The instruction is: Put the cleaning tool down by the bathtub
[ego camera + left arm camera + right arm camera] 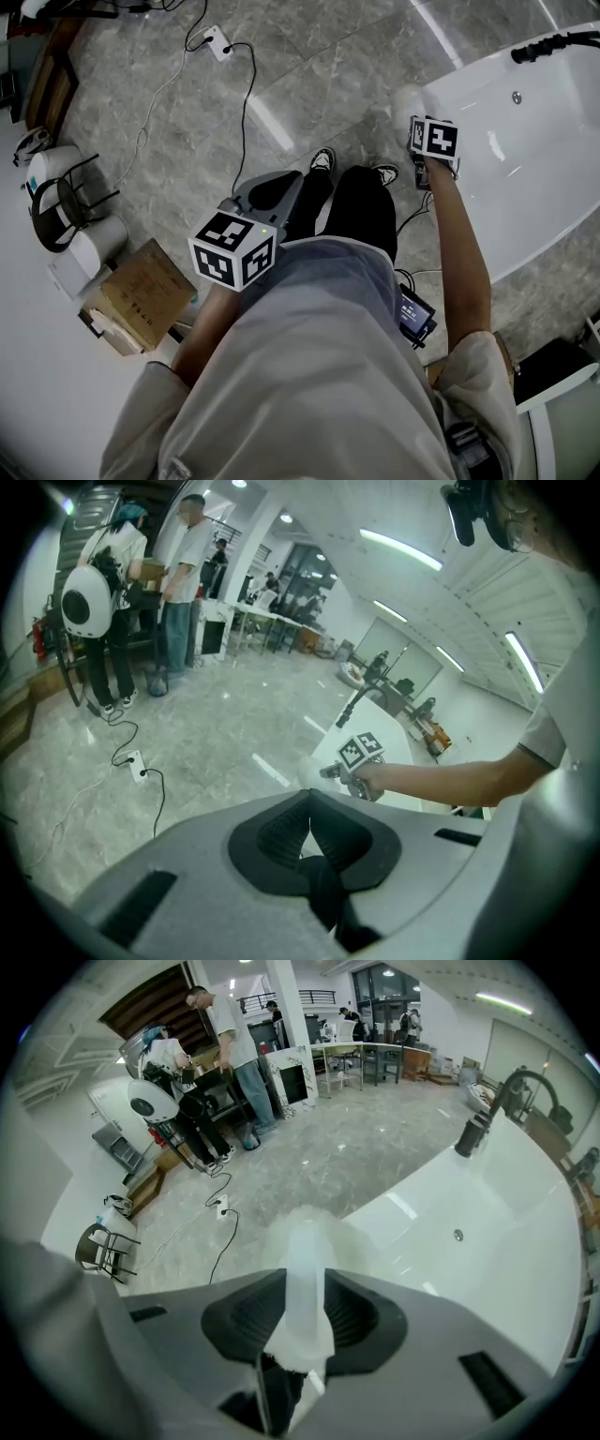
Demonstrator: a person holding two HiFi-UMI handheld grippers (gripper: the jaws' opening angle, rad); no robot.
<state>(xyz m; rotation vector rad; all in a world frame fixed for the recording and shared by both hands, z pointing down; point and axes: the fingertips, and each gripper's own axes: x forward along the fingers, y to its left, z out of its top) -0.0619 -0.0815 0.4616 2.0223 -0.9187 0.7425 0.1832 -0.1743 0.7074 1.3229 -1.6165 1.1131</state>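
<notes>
The cleaning tool is a pale, translucent handle with a soft white head. My right gripper is shut on the handle, with the pads against both of its sides. It holds the tool above the floor at the left rim of the white bathtub, and the head points past the rim. In the head view the right gripper is at the end of the outstretched arm. My left gripper is shut and empty, held in front of the body, well left of the tub.
A black faucet stands on the tub's far rim. My shoes are on the marble floor beside the tub. A power strip with cables lies ahead. A cardboard box and a black chair are at the left. Several people stand farther off.
</notes>
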